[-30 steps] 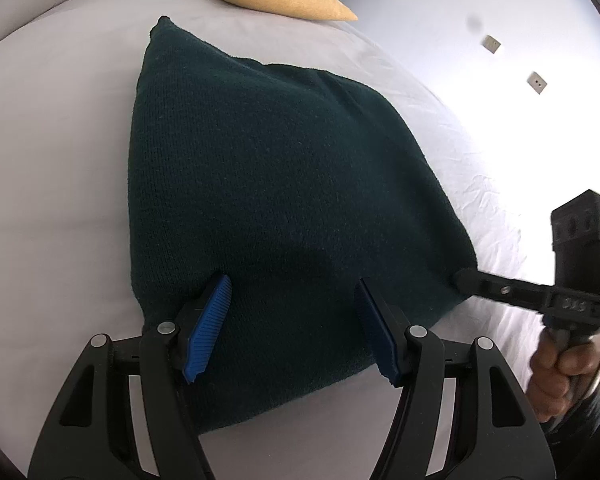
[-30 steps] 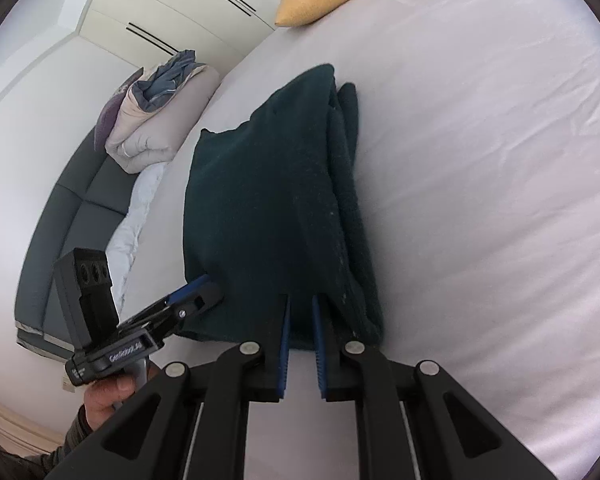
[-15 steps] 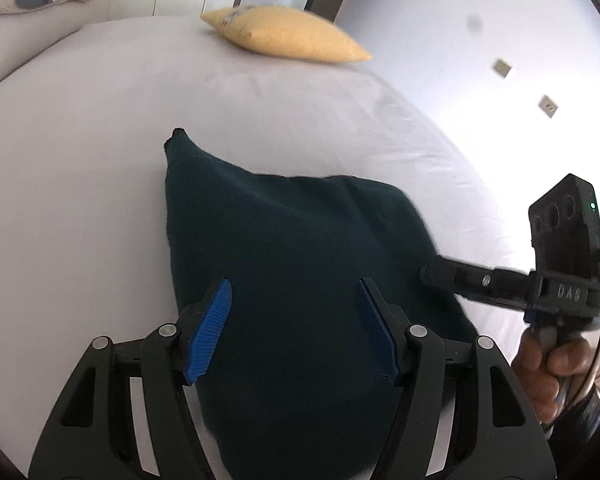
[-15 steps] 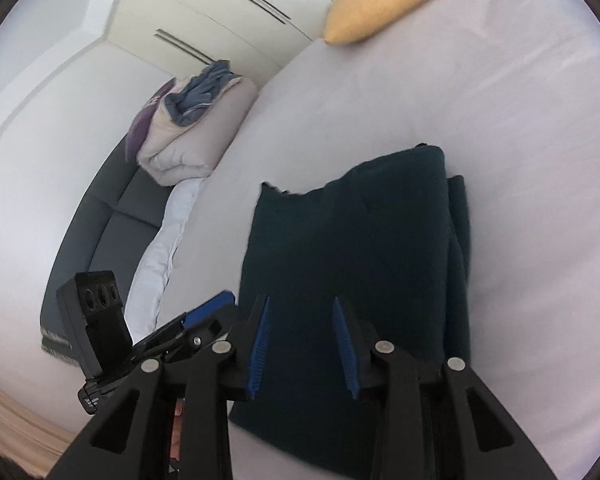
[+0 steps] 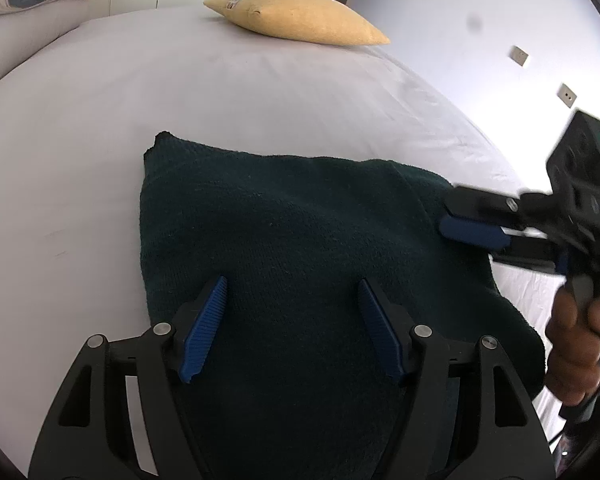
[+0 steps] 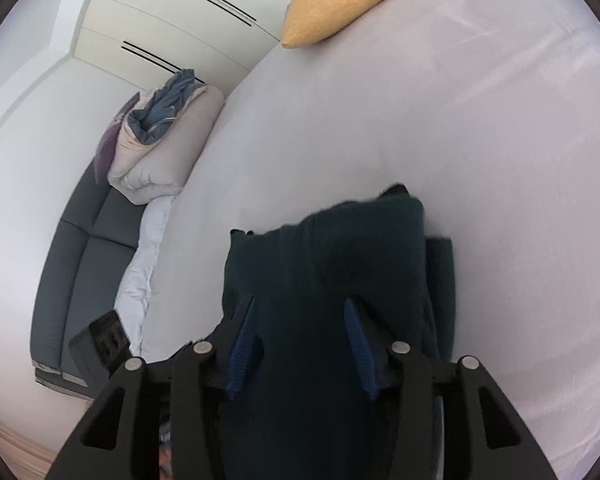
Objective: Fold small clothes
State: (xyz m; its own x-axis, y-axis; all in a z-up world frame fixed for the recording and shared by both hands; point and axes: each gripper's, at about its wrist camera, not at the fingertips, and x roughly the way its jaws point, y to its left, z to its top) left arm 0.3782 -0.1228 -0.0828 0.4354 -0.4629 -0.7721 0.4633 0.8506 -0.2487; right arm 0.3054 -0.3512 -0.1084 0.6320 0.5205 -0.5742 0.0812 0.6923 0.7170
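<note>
Two views show one bedroom. At the far left, cream wardrobe doors (image 6: 172, 12) rise behind a grey sofa (image 6: 80, 264) piled with a rolled pale duvet (image 6: 168, 152). A wide bed under a smooth white sheet (image 5: 80, 152) fills the middle, with a mustard-yellow fabric pillow (image 5: 296, 20) at its far end. A folded dark green knitted garment (image 5: 292, 240) lies flat at the near edge. The left gripper (image 5: 292, 324) hangs over its near left part, blue pads wide apart, gripping nothing. The right gripper (image 6: 300, 344), in a hand (image 5: 576, 344), has just been opening; its pads stand apart above the garment's right side. A white wall with sockets (image 5: 520, 56) closes the right.
</note>
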